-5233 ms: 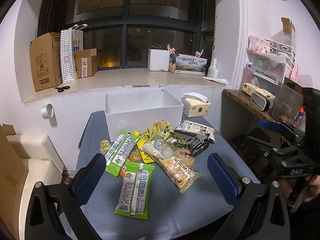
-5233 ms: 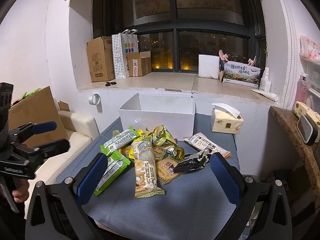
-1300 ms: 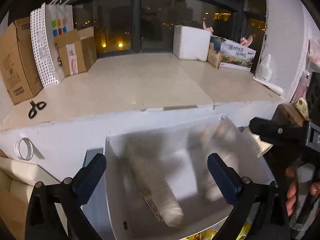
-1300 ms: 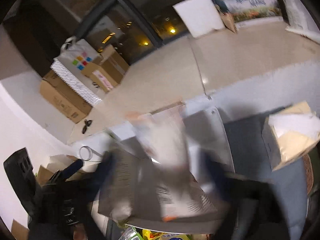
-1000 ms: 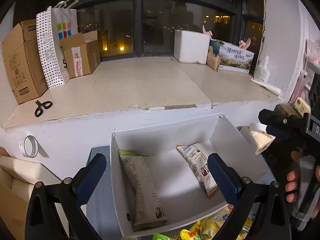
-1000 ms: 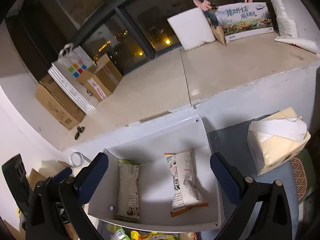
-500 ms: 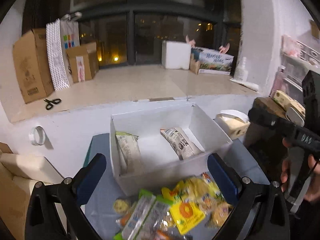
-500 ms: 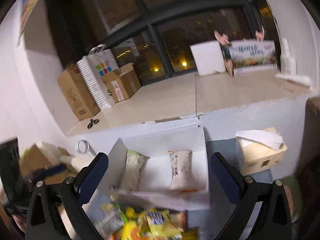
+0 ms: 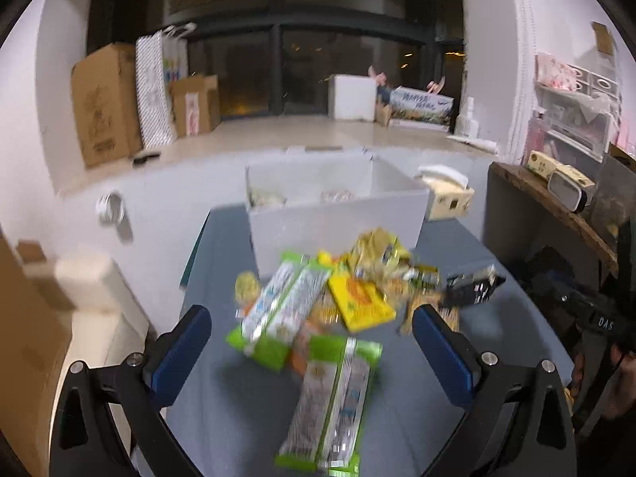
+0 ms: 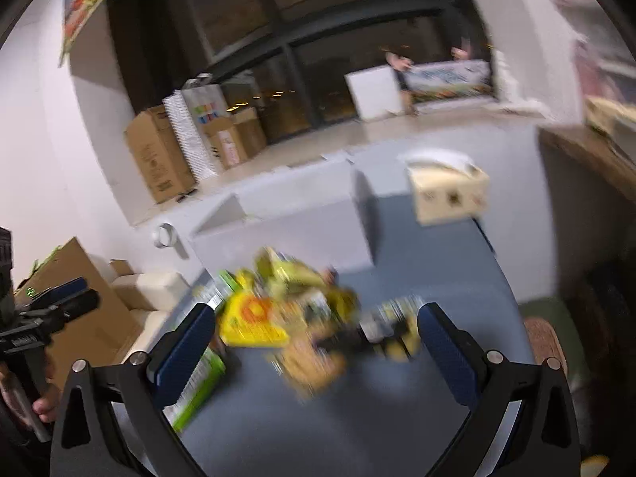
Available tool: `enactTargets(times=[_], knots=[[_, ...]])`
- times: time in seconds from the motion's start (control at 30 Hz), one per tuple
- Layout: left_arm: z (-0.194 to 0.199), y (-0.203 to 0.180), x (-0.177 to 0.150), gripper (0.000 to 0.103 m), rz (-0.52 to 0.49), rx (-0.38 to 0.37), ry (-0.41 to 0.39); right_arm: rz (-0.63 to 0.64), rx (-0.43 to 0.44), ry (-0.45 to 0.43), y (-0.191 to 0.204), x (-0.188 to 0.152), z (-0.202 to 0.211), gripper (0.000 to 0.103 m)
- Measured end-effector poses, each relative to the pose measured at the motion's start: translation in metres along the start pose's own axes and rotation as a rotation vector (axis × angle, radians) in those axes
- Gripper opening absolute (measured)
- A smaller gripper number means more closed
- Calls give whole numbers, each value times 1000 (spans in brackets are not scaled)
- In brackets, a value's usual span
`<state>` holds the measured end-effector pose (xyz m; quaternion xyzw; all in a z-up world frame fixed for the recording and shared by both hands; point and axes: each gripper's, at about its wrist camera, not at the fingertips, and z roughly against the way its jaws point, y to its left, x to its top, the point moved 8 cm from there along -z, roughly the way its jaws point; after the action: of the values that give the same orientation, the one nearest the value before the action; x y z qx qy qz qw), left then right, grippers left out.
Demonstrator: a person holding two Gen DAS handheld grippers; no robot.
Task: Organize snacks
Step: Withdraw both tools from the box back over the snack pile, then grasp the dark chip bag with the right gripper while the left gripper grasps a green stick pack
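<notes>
We are in a lived-in home room at night — a wide window sill (image 9: pixel 302 135) under dark panes holds cardboard boxes (image 9: pixel 105 101) and a paper shopping bag (image 9: pixel 157 91). A tissue box (image 9: pixel 447 196) sits on the grey-clothed table (image 9: pixel 238 405), a cream sofa arm (image 9: pixel 85 282) stands beside it, and a shelf (image 9: pixel 556 194) with plastic drawer organisers (image 9: pixel 572 119) fills the corner — household clutter throughout.
</notes>
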<state>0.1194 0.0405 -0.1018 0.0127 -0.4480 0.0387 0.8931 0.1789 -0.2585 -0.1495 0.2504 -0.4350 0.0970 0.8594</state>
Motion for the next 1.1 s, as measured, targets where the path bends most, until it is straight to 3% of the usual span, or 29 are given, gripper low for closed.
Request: enactTargets(times=[0.1,0.23,0.4,0.67,0.77,0.9,1.1], knots=[[2,-1,-17,103,27,-13,28,-70,-3,11,-17,-17,-1,103],[3,-2,-22,103,25,-1,29,-126,-3,67,-33,-16,-17,103],[0,0,-19,103,36,-14,33,-181,2,172,-50,-19,-64,103],[-6,10,-26,103,58,-7,58,-231,-7,276,-61,-18,-126,103],[-6,12,-30,103,61,1,62,-179,-39,293,-57,-19,-134,103],[-5,13,-33,103,61,1,60,-175,-23,272,-54,-21,-128,73],[-16,11,-41,103,43,0,94,-171,30,171,-46,-9,-98,68]])
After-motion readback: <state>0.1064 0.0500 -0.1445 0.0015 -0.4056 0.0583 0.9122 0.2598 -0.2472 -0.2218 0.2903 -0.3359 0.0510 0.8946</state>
